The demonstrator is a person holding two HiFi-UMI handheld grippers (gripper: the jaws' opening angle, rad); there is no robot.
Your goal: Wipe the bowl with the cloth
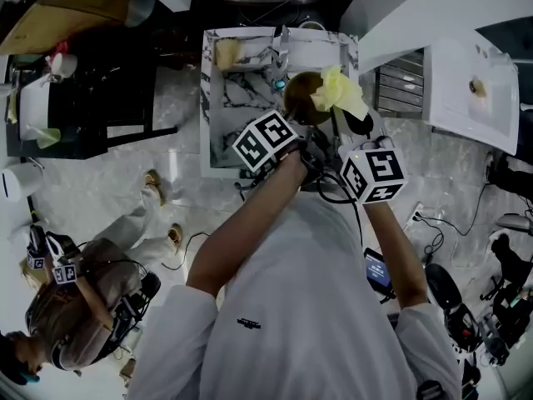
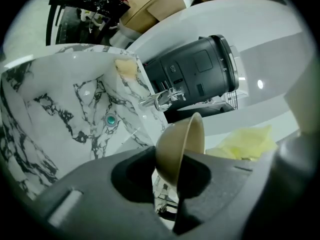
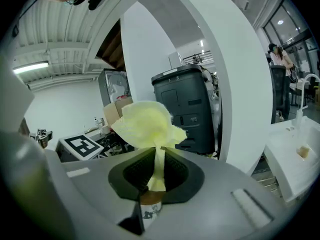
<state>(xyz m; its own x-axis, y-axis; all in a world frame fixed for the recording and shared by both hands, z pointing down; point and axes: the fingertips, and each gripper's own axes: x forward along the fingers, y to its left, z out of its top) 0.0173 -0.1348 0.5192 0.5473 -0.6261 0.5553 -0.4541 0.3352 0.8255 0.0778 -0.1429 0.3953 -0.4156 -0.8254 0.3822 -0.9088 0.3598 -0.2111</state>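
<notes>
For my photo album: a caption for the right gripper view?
Right gripper shut on a crumpled yellow cloth.

Bowl (image 1: 298,102) over sink (image 1: 209,98); cloth (image 1: 341,92) just right of bowl.

A marble-veined sink (image 1: 218,140) carries a tan block (image 1: 226,52) in its corner.

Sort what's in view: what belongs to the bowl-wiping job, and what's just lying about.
Job: bowl, clamped in the left gripper; yellow cloth, clamped in the right gripper.
Lying about: marble sink, faucet, dark bin, cardboard box.
</notes>
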